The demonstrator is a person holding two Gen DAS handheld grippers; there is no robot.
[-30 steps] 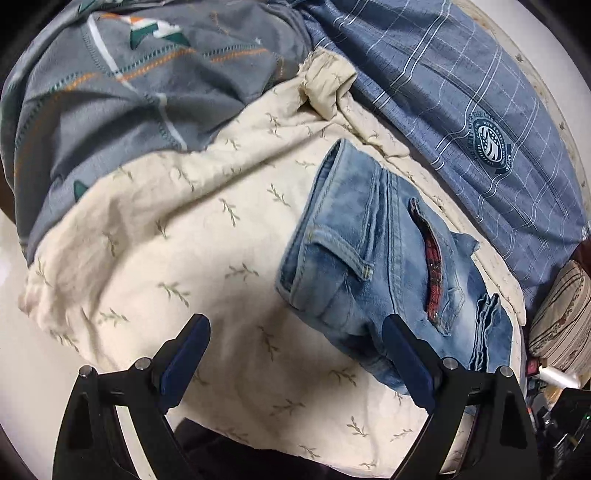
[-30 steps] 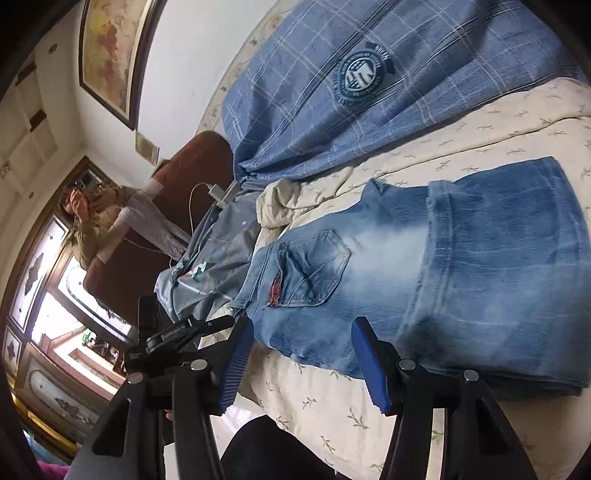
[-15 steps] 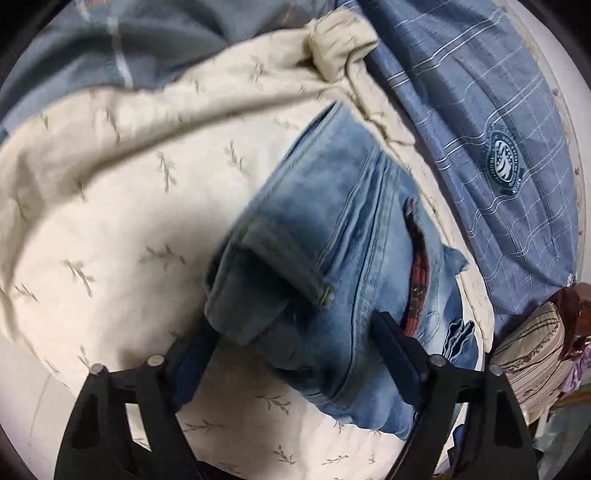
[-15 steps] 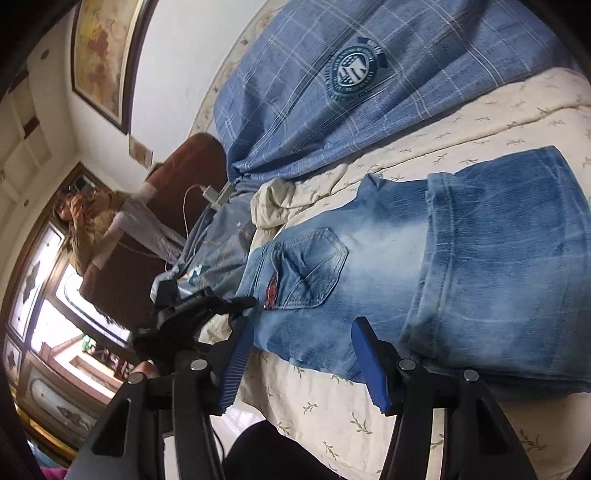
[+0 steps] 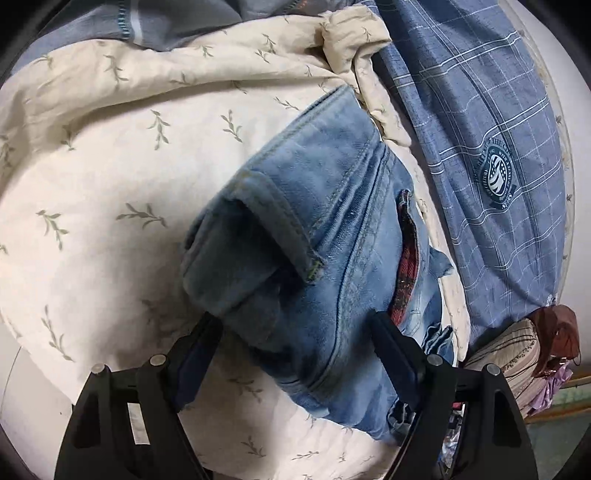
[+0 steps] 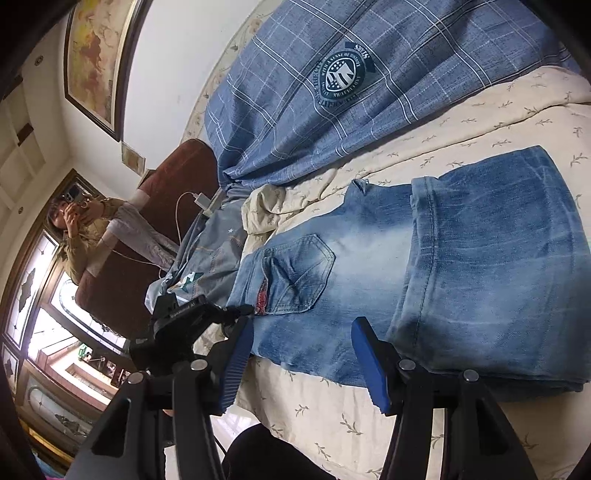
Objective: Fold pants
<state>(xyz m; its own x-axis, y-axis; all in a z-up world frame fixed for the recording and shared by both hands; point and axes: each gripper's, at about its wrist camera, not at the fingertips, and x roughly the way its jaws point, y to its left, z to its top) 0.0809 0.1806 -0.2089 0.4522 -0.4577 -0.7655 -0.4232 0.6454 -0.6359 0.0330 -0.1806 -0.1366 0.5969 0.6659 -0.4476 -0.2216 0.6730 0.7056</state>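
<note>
Light blue jeans (image 5: 332,221) lie on a cream leaf-print sheet (image 5: 110,206), doubled lengthwise, with the legs folded back over the seat (image 6: 491,266). My left gripper (image 5: 295,339) points down at the waistband end. The bunched denim fills the gap between its fingers, and both pads (image 5: 199,347) press on it. From the right wrist this gripper (image 6: 184,321) shows as a black body at the waist end, near the back pocket (image 6: 299,273). My right gripper (image 6: 303,354) stands open at the near edge of the jeans, with its blue pads (image 6: 369,365) clear of the cloth.
A blue plaid duvet (image 6: 332,110) with a round crest lies beyond the jeans, with grey patterned cloth (image 5: 177,22) beside it. A person (image 6: 96,229) sits against a brown headboard (image 6: 173,184) holding a phone. A striped cushion (image 5: 517,354) lies off the bed's corner. A white charger and cable (image 6: 199,201) rest nearby.
My left gripper came down and rolled onto the jeans' waist end, and its fingers narrowed around the bunched denim. The right gripper stayed where it was.
</note>
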